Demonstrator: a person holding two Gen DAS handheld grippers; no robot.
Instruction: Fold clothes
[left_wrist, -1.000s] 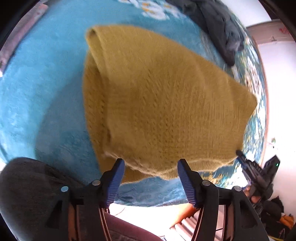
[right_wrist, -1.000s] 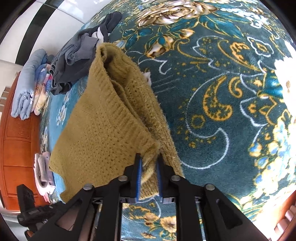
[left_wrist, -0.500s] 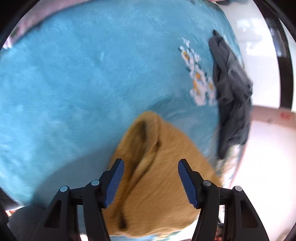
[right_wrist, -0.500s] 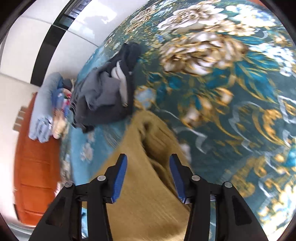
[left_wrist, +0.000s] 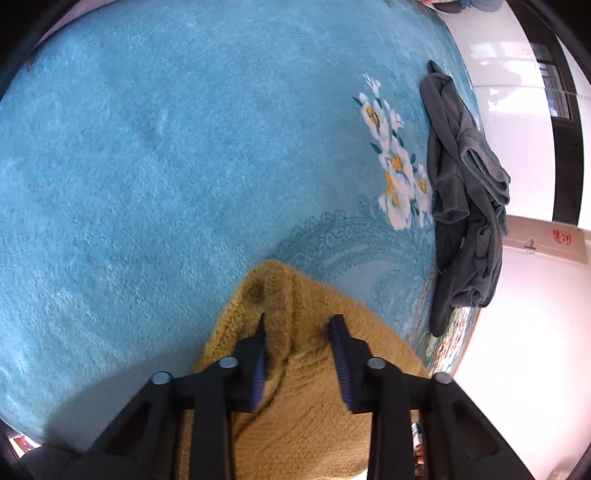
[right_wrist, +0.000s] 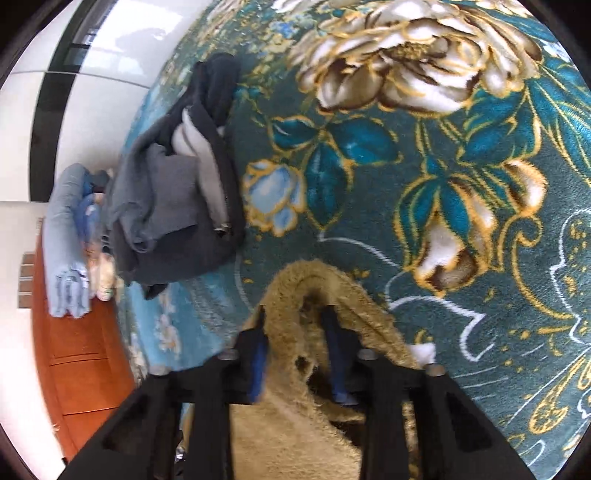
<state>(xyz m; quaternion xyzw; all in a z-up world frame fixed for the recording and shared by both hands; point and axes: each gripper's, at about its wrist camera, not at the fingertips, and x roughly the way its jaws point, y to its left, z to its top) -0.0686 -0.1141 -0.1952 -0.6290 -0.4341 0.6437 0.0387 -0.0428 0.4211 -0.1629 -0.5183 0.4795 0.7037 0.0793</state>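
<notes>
A mustard knit sweater (left_wrist: 314, 413) lies folded on the blue floral blanket (left_wrist: 147, 166). In the left wrist view my left gripper (left_wrist: 299, 325) is open, its jaws astride a folded ridge at the sweater's far corner. In the right wrist view the sweater (right_wrist: 295, 435) shows its other far corner, and my right gripper (right_wrist: 293, 314) is open with its jaws either side of that folded edge. Neither gripper pinches the cloth.
A crumpled dark grey garment (left_wrist: 465, 206) lies at the blanket's far edge, also in the right wrist view (right_wrist: 177, 206). Folded light blue clothes (right_wrist: 68, 240) are stacked beside it. An orange wooden bed frame (right_wrist: 81, 369) and white floor lie beyond.
My right gripper let go of the sweater's hem and opened. Both grippers moved along the sweater to its far folded corners and narrowed around the ridges there.
</notes>
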